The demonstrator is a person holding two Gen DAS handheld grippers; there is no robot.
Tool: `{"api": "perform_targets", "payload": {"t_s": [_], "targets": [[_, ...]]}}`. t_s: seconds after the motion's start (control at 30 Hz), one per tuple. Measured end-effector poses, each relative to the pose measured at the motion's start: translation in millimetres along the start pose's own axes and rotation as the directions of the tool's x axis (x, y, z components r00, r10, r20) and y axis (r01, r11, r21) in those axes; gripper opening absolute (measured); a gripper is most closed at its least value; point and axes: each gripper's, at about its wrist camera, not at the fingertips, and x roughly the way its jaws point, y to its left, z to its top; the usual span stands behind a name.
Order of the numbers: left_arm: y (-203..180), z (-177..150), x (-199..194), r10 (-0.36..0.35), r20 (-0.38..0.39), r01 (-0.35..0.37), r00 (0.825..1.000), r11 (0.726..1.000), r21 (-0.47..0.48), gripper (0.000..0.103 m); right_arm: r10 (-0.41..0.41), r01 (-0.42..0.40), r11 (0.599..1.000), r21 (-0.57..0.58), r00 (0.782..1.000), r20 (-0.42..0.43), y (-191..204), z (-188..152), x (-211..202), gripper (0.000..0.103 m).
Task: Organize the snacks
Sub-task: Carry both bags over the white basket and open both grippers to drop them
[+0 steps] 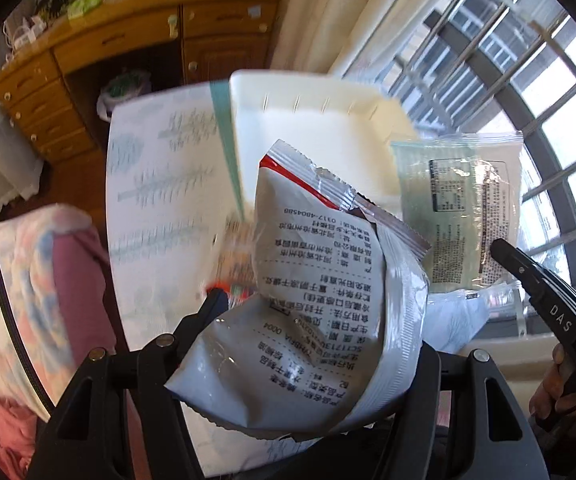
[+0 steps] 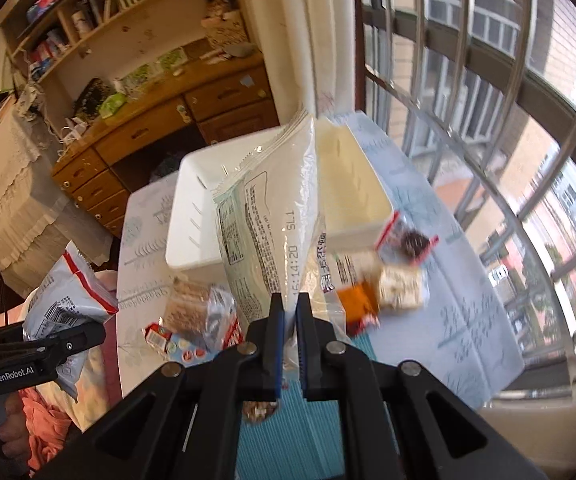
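Observation:
My left gripper (image 1: 312, 312) is shut on a silver-grey snack bag with a red stripe (image 1: 320, 300), held in the air over the table; it also shows at the left of the right wrist view (image 2: 64, 292). My right gripper (image 2: 290, 312) is shut on a pale green and white snack pouch (image 2: 272, 216), held upright in front of the white plastic bin (image 2: 192, 232); that pouch shows in the left wrist view (image 1: 460, 208). The white bin (image 1: 288, 120) sits on the table behind both bags.
Several loose snack packets lie on the patterned tablecloth (image 2: 468, 312): a grain bar packet (image 2: 192, 308), an orange packet (image 2: 358, 304), a beige cracker packet (image 2: 402, 288), a dark one (image 2: 408, 240). A wooden desk (image 2: 148, 132) stands behind. A barred window (image 2: 488, 120) is at the right.

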Motion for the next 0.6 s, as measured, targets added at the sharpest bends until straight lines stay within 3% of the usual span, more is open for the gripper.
{"api": "perform_targets", "payload": {"t_s": [0.27, 0.6], "targets": [[-29.1, 46.3, -2.3, 0.018, 0.121, -0.014, 0.992, 0.999, -0.034, 0.063, 0.081, -0.070, 0.991, -0.114, 0.992, 0.094, -5.9, 54.3, 14.5, 0.005], [-53.7, 92.4, 31.5, 0.025, 0.247, -0.004, 0.969, 0.996, -0.089, 0.063, 0.137, -0.120, 0.976, -0.181, 0.987, 0.083, -36.4, 94.3, 63.1, 0.006]]}}
